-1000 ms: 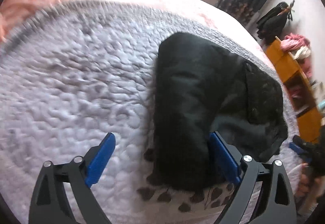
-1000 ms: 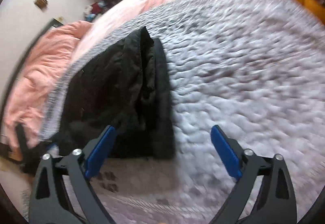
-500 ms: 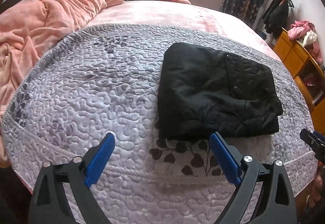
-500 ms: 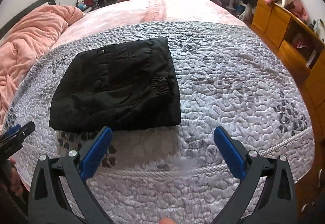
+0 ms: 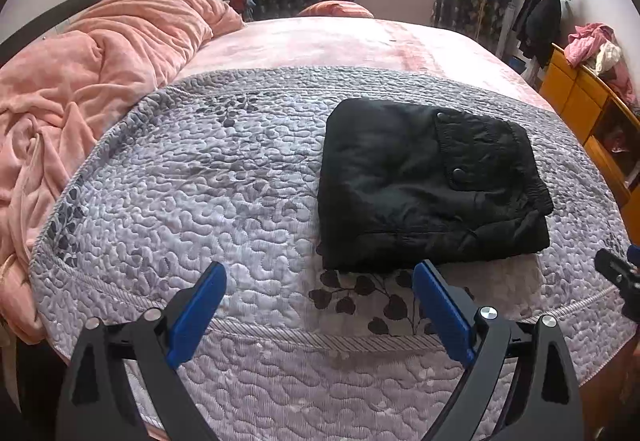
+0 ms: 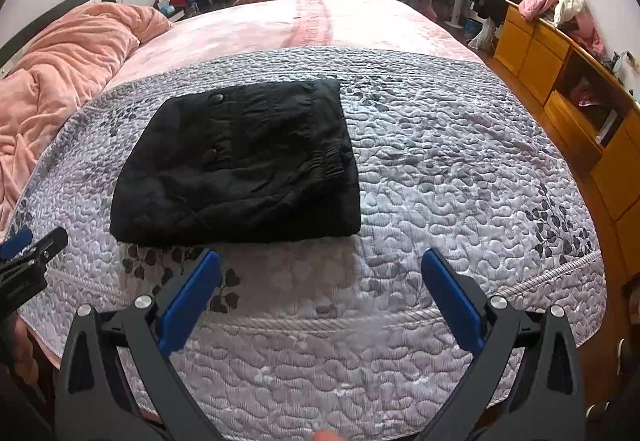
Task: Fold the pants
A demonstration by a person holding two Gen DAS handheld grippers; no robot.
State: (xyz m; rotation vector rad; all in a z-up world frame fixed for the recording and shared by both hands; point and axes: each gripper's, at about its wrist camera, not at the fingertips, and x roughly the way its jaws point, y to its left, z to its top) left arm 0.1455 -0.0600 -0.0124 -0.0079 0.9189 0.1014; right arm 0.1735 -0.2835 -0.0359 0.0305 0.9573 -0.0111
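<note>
Black pants [image 5: 428, 185] folded into compact rectangle, lying flat on grey quilted bedspread [image 5: 208, 177] near foot of bed. Left gripper [image 5: 318, 277] held off near edge, fingers spread wide, holding nothing. Right gripper [image 6: 320, 261] same: fingers wide apart, empty (both clear of fabric). Pink blanket [image 5: 80, 73] bunched far left. Orange cabinet [image 6: 560, 73] at right.

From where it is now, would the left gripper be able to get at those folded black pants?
Probably yes. The left gripper is open and empty, back near the bed's edge, and only bare grey quilt lies between its fingers and the near edge of the black pants. Nothing blocks the way.
</note>
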